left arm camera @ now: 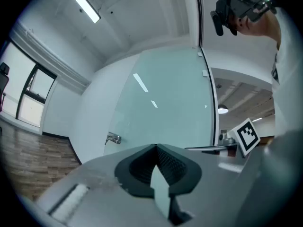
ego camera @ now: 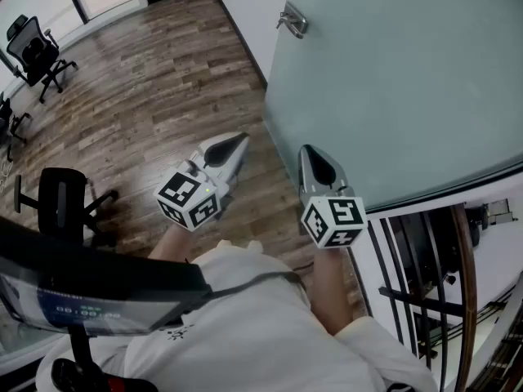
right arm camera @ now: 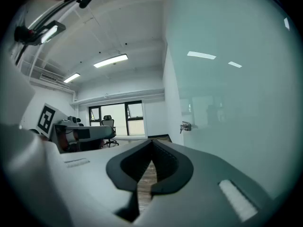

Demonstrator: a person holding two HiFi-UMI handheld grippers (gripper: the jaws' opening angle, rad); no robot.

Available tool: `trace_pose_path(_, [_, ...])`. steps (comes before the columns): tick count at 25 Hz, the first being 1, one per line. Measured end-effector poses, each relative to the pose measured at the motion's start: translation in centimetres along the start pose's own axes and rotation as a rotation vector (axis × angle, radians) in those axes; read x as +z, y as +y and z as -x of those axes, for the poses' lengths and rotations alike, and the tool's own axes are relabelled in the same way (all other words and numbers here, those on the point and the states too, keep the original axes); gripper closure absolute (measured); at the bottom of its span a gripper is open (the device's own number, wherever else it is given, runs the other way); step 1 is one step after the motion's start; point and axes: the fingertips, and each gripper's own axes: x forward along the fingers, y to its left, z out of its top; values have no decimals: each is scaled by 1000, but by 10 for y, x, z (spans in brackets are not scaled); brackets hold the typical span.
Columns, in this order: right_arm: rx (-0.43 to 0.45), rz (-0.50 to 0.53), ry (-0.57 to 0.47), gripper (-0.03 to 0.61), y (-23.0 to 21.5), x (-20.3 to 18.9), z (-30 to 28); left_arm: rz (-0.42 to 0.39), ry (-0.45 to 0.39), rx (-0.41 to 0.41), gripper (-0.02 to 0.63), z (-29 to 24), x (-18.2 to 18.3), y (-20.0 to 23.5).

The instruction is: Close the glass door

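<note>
Wood-plank floor [ego camera: 147, 96] fills the head view from 9 to 12 o'clock, with a black chair [ego camera: 37, 51] at 10 o'clock and a second chair [ego camera: 65, 202] at 8. Frosted glass, the door [ego camera: 392, 80] takes up the part from 1 to 3 o'clock, its metal handle [ego camera: 292, 21] near 12. Just left of centre, the left gripper [ego camera: 233, 143] points toward 1 o'clock, apart from the door; its jaws are pressed together at the tips with nothing between them. The right gripper [ego camera: 309, 155] is just beside the door's lower edge, tip toward 11 o'clock; whether it touches the glass cannot be told. Its jaws likewise meet at the tips, empty.
</note>
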Motion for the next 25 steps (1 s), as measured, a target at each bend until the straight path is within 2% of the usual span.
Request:
trace_pose_path(9, [19,5,4,569,-14,-2,4,-5,12,15,612,-12,-6,-8])
trace_pose_path(18, [47,-36,-15,569,-30,-4,8,-1,13,56,612,-18,-10,-13])
trace_pose_path(25, [56,-86,7,569,-52,-25,24,13,32,80,612,-23,-30,-30])
